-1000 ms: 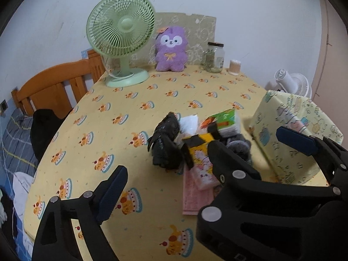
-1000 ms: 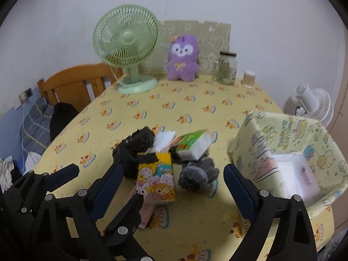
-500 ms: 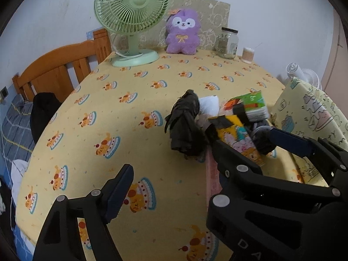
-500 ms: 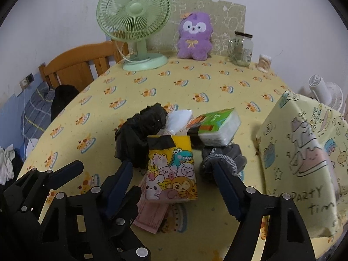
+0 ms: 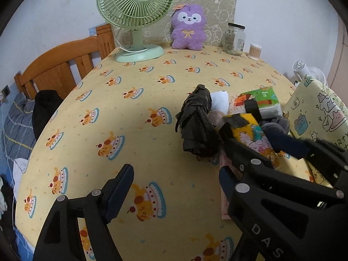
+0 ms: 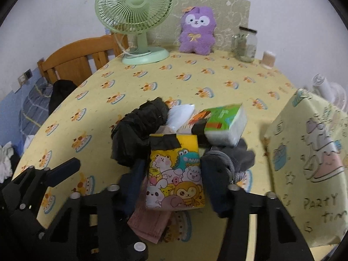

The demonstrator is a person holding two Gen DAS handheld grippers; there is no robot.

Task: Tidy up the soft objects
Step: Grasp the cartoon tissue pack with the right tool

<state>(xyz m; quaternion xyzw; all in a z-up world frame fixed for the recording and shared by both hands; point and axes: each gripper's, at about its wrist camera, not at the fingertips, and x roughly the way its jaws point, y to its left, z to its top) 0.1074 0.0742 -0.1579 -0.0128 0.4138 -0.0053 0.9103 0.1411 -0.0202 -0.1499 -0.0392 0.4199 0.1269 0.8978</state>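
The yellow tissue pack printed with cartoon animals (image 6: 176,174) lay in a small heap of soft things near the front of the counter (image 6: 217,82), which was covered in a yellow cloth with a cake pattern. The right gripper (image 6: 173,182) straddled that pack, one dark blue pad beside each long edge; its jaws had just been closing on it, though the pictures did not settle whether the pads already pressed the wrapper. A strip of black tape crossed the pack's top end. Under its near end lay a flat pink cloth (image 6: 150,221). Just to its left slumped a crumpled black fabric bundle (image 6: 134,134), and behind it a white plastic bag (image 6: 180,115) poked up. A green and white tissue pack (image 6: 224,124) leaned at its upper right, with a rolled grey sock (image 6: 235,158) directly beside the right pad.

The left gripper (image 5: 176,187) hung over bare cloth left of the heap, jaws apart and holding nothing.

To the right stood a pale yellow fabric storage box with cartoon drawings (image 6: 308,163). Along the far edge, against the wall, were a light green desk fan (image 6: 134,17), a purple plush toy (image 6: 198,32), a clear glass jar with a black lid (image 6: 246,43) and a small tub of cotton swabs (image 6: 268,59). A wooden bed frame (image 6: 74,61) showed beyond the left edge
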